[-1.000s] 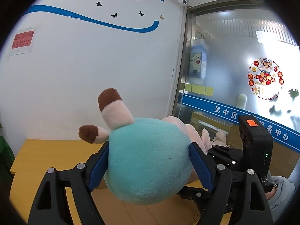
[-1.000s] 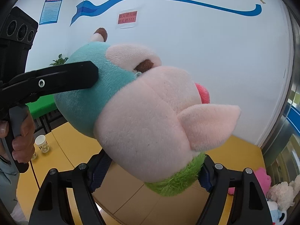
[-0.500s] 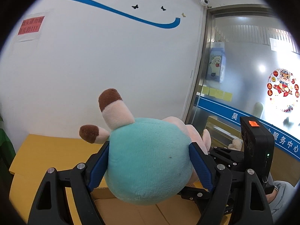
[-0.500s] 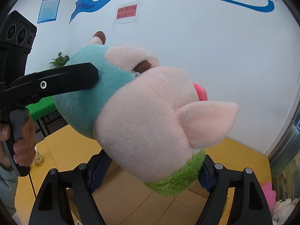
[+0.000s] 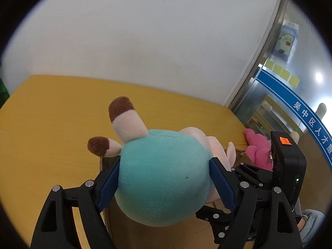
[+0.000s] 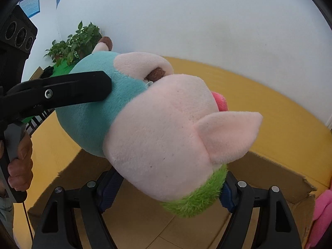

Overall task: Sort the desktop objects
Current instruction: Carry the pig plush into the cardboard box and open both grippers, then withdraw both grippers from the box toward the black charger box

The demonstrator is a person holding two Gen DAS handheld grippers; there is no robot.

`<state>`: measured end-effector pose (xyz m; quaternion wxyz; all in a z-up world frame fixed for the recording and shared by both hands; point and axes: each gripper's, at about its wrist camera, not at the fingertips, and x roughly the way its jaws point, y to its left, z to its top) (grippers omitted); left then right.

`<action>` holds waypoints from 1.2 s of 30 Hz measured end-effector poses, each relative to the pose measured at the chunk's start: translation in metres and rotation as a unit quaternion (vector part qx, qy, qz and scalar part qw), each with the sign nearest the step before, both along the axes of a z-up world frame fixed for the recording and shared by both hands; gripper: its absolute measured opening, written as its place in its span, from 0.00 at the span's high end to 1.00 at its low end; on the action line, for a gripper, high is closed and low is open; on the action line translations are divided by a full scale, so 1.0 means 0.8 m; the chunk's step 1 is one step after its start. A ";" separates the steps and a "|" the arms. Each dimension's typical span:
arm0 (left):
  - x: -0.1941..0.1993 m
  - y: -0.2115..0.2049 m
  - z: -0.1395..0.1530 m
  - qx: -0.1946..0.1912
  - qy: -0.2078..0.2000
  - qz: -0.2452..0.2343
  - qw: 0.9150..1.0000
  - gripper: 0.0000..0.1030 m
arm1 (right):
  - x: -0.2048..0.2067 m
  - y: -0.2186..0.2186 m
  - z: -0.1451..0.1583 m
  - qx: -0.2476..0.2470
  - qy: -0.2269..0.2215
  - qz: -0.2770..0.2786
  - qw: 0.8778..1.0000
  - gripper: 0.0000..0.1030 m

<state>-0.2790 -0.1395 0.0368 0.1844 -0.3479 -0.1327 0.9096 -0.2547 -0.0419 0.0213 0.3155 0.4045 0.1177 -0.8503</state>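
While both grippers pinched the plush (image 5: pixel 164 178), it hung at frame centre above an open cardboard box (image 6: pixel 269 178) on the yellow counter (image 5: pixel 51 124). The left gripper (image 5: pixel 165 183) clamped the teal body between its blue pads; the right gripper (image 6: pixel 168 191) clamped the green collar below the pink head. A pink toy (image 5: pixel 259 151) lay at right, just beside the box.

Risks, as judged:
- Soft filling could compress and slip from either grip, tilting the plush.
- If one gripper released first, the plush could swing and land on the box flap or counter.
- The ear or legs could catch on the torn box edge.
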 end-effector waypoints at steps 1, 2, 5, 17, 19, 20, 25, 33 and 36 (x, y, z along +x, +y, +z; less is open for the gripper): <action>-0.006 0.001 -0.011 -0.003 -0.013 0.001 1.000 0.21 | -0.006 -0.003 -0.015 0.004 -0.009 -0.003 1.000 0.24; -0.010 0.003 -0.021 -0.009 -0.023 0.003 1.000 0.21 | -0.012 -0.004 -0.028 0.007 -0.018 -0.005 1.000 0.24; -0.020 0.002 -0.047 -0.011 -0.052 0.010 0.999 0.21 | -0.021 -0.004 -0.066 0.005 -0.048 -0.013 0.999 0.24; -0.038 -0.011 -0.056 0.011 -0.137 0.038 0.990 0.19 | -0.013 -0.011 -0.102 0.046 -0.062 -0.029 0.997 0.13; -0.032 -0.015 -0.043 0.010 -0.121 0.048 0.991 0.19 | -0.005 -0.010 -0.089 0.044 -0.066 -0.028 0.996 0.13; -0.024 -0.019 -0.031 0.010 -0.107 0.048 0.993 0.19 | -0.004 -0.005 -0.086 0.044 -0.067 -0.029 0.996 0.13; 0.009 -0.035 0.005 -0.004 -0.065 0.051 0.997 0.19 | 0.005 -0.020 -0.066 0.014 -0.076 -0.035 0.996 0.13; 0.095 -0.011 0.016 -0.058 -0.032 0.028 0.997 0.19 | 0.081 0.026 0.001 -0.021 -0.070 -0.013 0.997 0.13; 0.134 0.001 0.003 -0.059 -0.034 0.014 0.998 0.19 | 0.148 0.049 0.045 -0.028 -0.044 -0.004 0.999 0.09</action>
